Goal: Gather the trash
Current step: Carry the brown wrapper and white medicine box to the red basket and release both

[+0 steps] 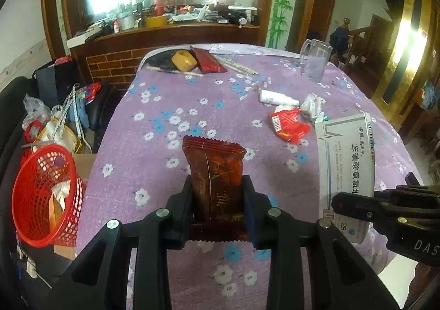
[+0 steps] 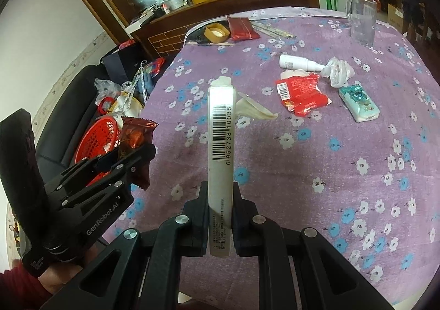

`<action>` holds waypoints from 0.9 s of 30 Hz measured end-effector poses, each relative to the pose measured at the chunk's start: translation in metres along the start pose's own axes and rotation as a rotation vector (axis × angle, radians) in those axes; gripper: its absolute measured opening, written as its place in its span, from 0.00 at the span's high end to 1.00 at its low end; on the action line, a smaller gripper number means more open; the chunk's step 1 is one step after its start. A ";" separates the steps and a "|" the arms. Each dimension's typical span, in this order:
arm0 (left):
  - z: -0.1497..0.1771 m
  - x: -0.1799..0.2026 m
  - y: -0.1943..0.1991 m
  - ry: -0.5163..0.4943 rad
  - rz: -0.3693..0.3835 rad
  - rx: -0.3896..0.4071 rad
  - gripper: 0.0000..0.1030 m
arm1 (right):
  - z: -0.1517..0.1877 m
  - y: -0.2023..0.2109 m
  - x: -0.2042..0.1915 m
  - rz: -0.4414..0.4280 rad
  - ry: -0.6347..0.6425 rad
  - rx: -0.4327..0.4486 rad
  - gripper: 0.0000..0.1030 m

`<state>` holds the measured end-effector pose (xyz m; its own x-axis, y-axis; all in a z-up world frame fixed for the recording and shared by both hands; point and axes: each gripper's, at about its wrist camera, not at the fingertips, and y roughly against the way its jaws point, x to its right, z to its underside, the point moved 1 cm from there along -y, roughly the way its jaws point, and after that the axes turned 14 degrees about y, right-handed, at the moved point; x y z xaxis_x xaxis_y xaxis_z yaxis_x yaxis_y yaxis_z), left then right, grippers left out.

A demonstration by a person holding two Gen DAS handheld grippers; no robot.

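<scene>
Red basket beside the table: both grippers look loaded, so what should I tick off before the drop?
1. Left gripper shut on brown snack wrapper: ok.
2. Right gripper shut on white medicine box: ok.
3. Red basket mouth open, with room left: ok.
4. Either load already above the basket: not ok, both over the purple tablecloth.
5. Table free of trash: not ok, red torn packet and crumpled tissue remain.

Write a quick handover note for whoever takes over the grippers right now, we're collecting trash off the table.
Left gripper: shut on dark red wrapper.
Right gripper: shut on white box.
Red basket sits left of the table, some trash already in it.
Left on the cloth: torn red packet, crumpled tissue, white bottle.
Next: probably drop both held items into the basket.
</scene>
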<state>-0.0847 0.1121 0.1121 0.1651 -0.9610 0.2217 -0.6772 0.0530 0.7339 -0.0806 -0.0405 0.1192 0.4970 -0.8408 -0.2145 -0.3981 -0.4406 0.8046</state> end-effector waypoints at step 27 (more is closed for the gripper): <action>-0.001 0.019 -0.007 -0.029 -0.006 -0.006 0.70 | 0.000 0.007 0.029 -0.001 -0.063 0.012 0.86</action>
<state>-0.0755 0.0936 0.1119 0.1486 -0.9688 0.1984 -0.6720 0.0483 0.7389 -0.0691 -0.0676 0.1181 0.4481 -0.8585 -0.2495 -0.4073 -0.4445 0.7978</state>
